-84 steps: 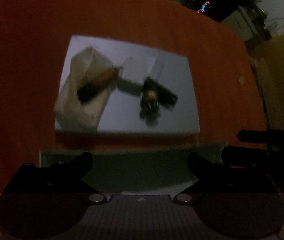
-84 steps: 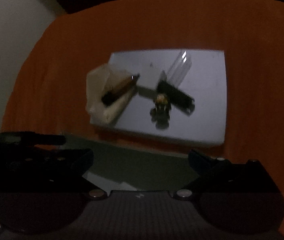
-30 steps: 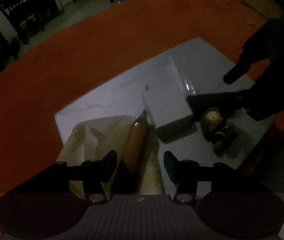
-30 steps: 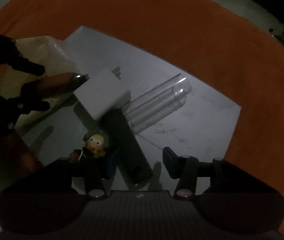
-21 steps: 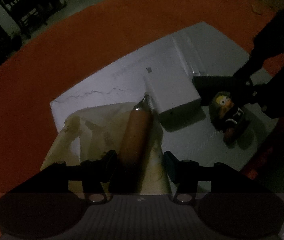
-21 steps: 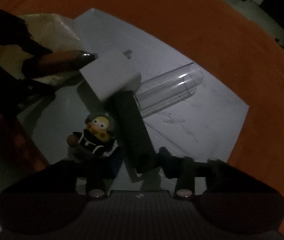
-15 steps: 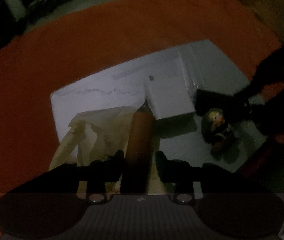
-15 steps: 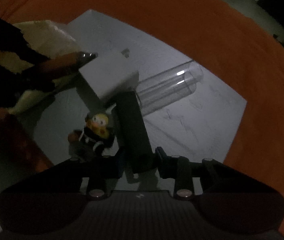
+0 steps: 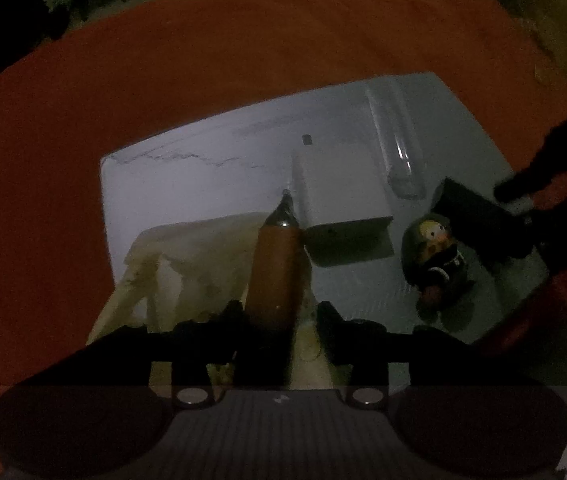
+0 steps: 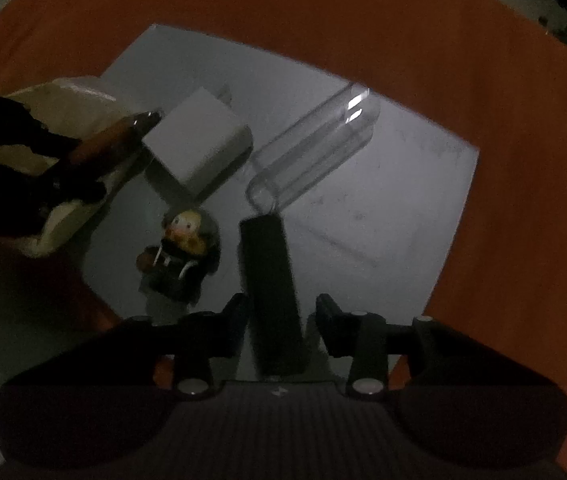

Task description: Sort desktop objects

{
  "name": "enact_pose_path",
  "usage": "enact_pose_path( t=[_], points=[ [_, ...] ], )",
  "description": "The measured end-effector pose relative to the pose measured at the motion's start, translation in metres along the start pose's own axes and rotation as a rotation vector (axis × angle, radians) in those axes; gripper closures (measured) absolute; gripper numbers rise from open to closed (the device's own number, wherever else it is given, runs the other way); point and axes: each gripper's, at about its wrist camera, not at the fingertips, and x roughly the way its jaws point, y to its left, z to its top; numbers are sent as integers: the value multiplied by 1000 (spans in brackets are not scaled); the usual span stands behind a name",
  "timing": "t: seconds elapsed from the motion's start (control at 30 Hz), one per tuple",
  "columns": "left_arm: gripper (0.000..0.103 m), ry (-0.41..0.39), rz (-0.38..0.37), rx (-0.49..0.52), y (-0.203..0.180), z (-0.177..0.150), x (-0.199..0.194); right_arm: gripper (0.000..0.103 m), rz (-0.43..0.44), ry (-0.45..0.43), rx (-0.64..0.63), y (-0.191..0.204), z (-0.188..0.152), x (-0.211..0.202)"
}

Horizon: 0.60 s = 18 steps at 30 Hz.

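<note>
- Left wrist: looking steeply down, close over the white board, cloth end.
- Right wrist: steeply down, close, opposite end.
- Shared: white box, figurine at 12 o'clock.

No legible text, label, brand or number in either view. Small dark mark noted on top face of the white block, too small and dim to read. Faint pale emblem at centre of each gripper body's ribbed plate, shape not resolved. Surfaces of the dark bar, clear tube and brown pen-like cylinder checked: nothing readable. Figurine shows pale stripes only, no lettering. Lighting very low throughout.
</note>
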Motion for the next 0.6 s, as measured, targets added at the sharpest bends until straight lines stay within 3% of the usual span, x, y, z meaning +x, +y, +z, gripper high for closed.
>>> enact_pose_path(
  t=[0.1,0.17,0.3,0.6],
  points=[
    [68,4,9,27,-4,3,1,61,-39,-2,-8,8,6,4],
    [77,-3,5,14,-1,3,1,73,-45,3,-23,13,1,6],
    [81,-27,-45,-49,11,2,-5,74,-55,-13,-52,21,-3,4],
    [82,-60,-114,-162,25,3,-26,74,24,-88,61,18,4,-18]
  ],
)
